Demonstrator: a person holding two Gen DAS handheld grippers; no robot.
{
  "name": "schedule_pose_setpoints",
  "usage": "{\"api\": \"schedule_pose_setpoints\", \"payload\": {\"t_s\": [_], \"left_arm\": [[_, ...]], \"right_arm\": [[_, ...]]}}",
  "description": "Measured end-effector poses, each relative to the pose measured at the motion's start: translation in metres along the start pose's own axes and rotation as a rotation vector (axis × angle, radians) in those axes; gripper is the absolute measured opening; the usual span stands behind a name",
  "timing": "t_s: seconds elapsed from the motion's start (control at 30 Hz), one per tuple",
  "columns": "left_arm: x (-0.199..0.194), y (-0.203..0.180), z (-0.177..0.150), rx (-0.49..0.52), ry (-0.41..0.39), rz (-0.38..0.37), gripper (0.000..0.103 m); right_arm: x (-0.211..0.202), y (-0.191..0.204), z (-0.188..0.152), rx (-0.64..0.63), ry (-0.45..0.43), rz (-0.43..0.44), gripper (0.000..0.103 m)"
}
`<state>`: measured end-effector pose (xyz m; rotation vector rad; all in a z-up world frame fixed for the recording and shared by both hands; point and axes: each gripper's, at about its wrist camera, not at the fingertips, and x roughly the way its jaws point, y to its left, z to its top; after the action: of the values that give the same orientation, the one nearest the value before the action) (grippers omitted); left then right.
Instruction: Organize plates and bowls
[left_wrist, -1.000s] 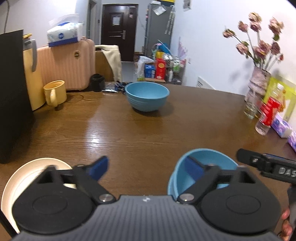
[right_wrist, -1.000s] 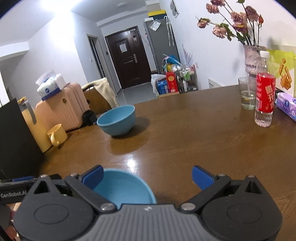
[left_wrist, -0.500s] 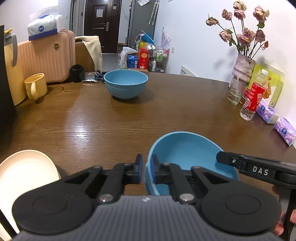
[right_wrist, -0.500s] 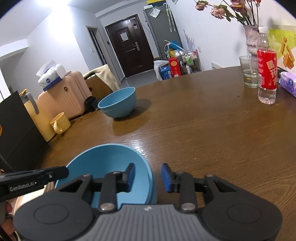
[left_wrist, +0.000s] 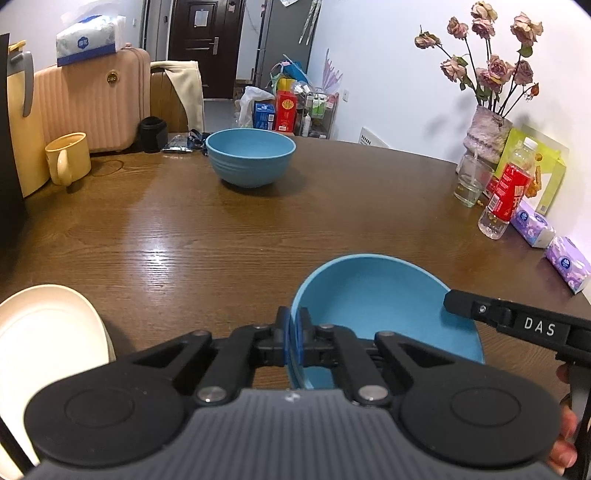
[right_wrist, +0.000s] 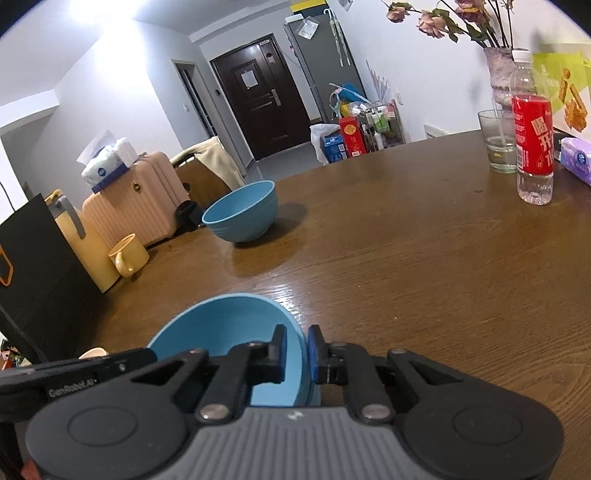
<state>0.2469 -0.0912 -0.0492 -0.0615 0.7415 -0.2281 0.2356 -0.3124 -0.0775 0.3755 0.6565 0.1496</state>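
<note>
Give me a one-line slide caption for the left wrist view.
Left gripper clamps the near blue bowl's rim; a second blue bowl waits across the wooden table.

You are seeing even, bright indoor light; a ceiling lamp (right_wrist: 92, 11) is blowing out overhead, glare is streaking the wooden table (left_wrist: 162, 254), and fisheye distortion is bending and darkening the edges.

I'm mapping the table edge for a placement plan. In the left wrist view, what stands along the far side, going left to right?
Yellow mug → far blue bowl → glass → red-label bottle → purple tissue packs.
</note>
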Motion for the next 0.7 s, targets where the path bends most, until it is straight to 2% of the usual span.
{"api": "schedule_pose_setpoints", "payload": {"t_s": [0.13,0.23,0.27,0.3,0.33,0.37,0.43,0.47,0.5,0.7], "left_arm": [[-0.001,0.0,0.001,0.003,-0.001,0.001,0.005],[-0.009,0.002,0.004,0.004,-0.028,-0.006,0.012],[-0.013,0.002,0.005,0.007,-0.042,-0.003,0.028],[-0.017,0.003,0.008,0.01,-0.06,0.009,0.06],[-0.021,0.004,0.01,0.007,-0.082,0.029,0.075],[-0.026,0.005,0.014,0.003,-0.112,0.05,0.092],[-0.035,0.007,0.022,-0.001,-0.151,0.069,0.097],[-0.038,0.01,0.029,-0.007,-0.156,0.066,0.103],[-0.04,0.011,0.034,-0.015,-0.161,0.066,0.103],[-0.047,0.02,0.078,-0.036,-0.153,0.11,0.103]], "right_arm": [[0.0,0.0,0.001,-0.001,0.002,0.0,0.011],[-0.002,-0.003,0.003,0.012,-0.003,-0.006,0.018],[-0.004,-0.004,0.006,0.01,-0.01,-0.012,0.027],[-0.006,-0.004,0.008,0.008,-0.022,-0.014,0.04],[-0.008,-0.004,0.011,0.006,-0.033,-0.015,0.045],[-0.01,-0.004,0.015,0.003,-0.042,-0.016,0.056],[-0.013,-0.001,0.024,-0.006,-0.056,-0.018,0.071],[-0.013,0.001,0.029,-0.01,-0.063,-0.019,0.086],[-0.013,0.004,0.036,-0.018,-0.07,-0.022,0.099],[-0.008,0.025,0.078,-0.052,-0.085,-0.01,0.103]]}}
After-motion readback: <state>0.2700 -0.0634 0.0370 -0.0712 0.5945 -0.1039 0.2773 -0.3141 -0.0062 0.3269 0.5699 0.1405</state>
